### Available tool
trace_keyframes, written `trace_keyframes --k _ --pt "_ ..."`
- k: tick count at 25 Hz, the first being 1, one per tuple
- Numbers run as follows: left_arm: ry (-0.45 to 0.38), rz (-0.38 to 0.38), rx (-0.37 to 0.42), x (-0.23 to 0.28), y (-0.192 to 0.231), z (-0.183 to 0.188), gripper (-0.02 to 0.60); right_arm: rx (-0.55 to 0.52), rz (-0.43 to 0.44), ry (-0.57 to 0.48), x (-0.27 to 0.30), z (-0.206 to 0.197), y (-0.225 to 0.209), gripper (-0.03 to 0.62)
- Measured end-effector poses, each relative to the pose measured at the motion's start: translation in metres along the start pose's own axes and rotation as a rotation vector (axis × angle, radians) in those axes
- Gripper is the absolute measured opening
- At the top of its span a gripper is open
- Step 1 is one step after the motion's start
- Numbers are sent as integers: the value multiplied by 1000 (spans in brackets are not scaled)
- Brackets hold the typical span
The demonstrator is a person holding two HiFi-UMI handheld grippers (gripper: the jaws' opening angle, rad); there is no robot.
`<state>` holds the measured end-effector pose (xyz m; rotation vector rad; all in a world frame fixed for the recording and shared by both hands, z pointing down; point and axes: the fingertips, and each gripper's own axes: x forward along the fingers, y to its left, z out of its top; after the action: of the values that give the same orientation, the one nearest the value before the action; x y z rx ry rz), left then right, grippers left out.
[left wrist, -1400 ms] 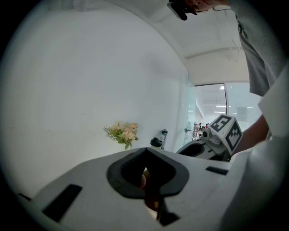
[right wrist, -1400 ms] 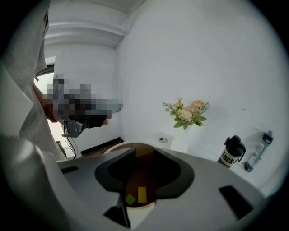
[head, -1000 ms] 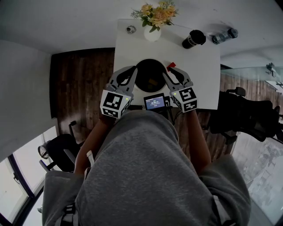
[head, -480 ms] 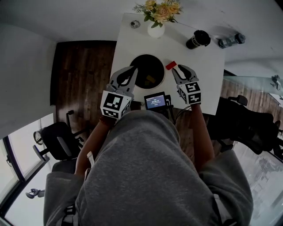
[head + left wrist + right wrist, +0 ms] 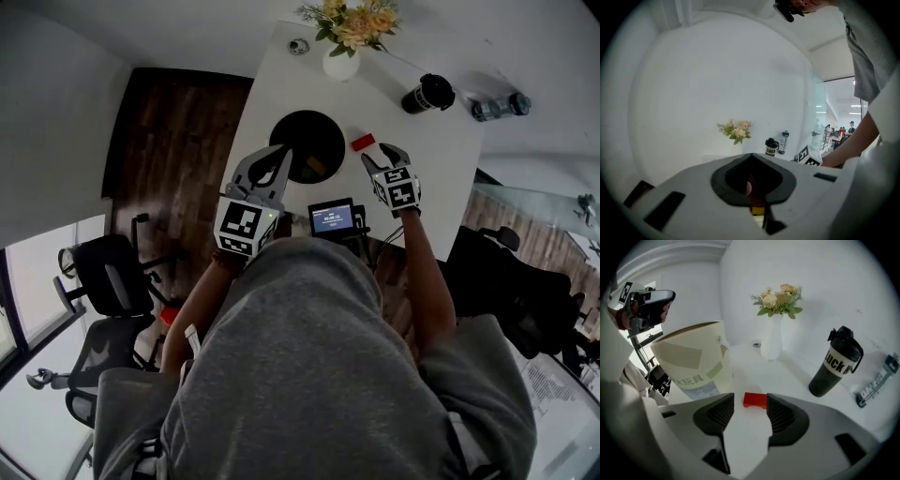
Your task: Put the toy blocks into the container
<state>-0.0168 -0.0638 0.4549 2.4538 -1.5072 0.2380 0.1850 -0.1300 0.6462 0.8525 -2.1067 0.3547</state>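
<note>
The pick-up of the small red rectangular toy block, lying on the white table right of the cream paper container, looks begun: the right gripper has just opened its jaws, block untouched between their tips, while the left gripper has its jaws together; next, close squarely.

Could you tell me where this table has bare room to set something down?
Bare: the stretch of table between the red block, the black tumbler and the right edge; also between vase and container. Crowded: the near edge, round container and screen.
</note>
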Motion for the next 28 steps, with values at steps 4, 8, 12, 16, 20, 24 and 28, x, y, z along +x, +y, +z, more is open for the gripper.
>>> trace_keyframes --k 4,8,12,16,20,24,28 --pt "2 41 -9 -6 -1 -2 5 -15 22 56 25 -11 -7 251" --pt "11 75 -13 -12 0 -7 5 3 53 97 45 -18 -7 278" --pt "18 100 -15 -17 2 -10 5 6 34 118 57 -25 -9 278" --pt "16 106 -14 -18 4 -8 5 14 -4 119 59 -26 -14 262" --pt "10 102 -12 -18 7 -4 5 25 -5 118 57 -25 -14 258" --pt "11 86 -12 -15 10 -4 5 44 -10 93 51 -17 -13 256" --pt "9 53 -12 -10 13 -2 5 51 -32 51 35 -3 -12 255"
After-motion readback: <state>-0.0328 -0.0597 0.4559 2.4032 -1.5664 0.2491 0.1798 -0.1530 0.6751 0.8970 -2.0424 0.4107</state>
